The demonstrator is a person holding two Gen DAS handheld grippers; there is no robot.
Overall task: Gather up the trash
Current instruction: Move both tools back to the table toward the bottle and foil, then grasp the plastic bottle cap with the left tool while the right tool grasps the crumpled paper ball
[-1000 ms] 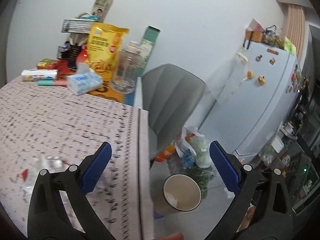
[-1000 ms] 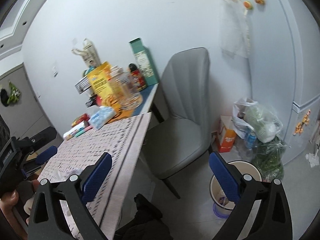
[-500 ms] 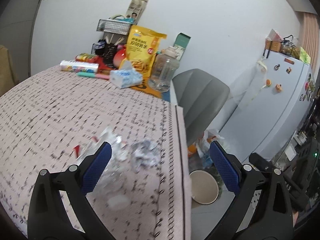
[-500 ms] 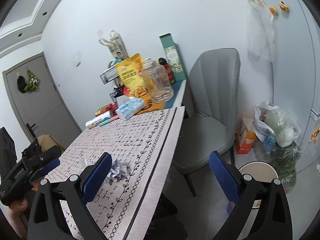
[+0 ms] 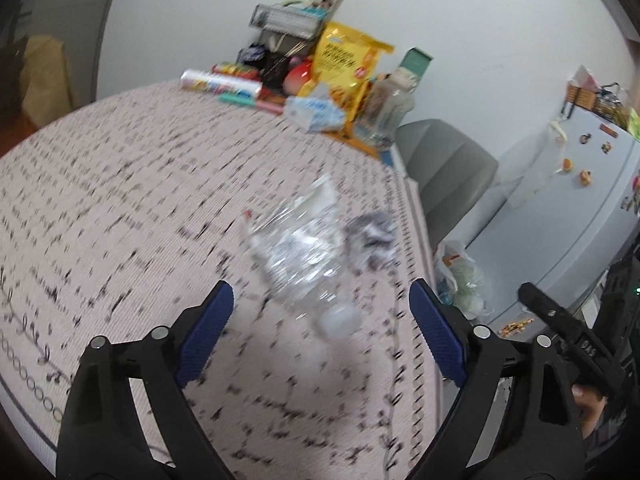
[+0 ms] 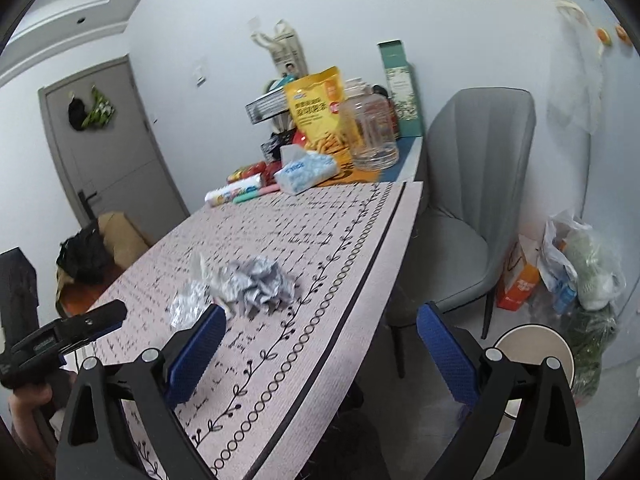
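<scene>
On the table (image 5: 120,184), crushed bottle (image 5: 304,256) lies just ahead of left gripper (image 5: 322,328).

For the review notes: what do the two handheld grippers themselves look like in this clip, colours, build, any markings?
Both match: the left gripper and right gripper have black plastic frames splitting into two angular arms, with round silver fasteners near the ends and ribbed blue pads lining the jaws. The right one, seen from the left wrist view, carries blurred white lettering. No cables or sleeves show.

The left black tool with blue pads (image 5: 322,310) tilts downward, its jaws wide but just closing a little, nothing pressed between them. The right black, blue-padded tool (image 6: 320,336) gapes empty.
</scene>
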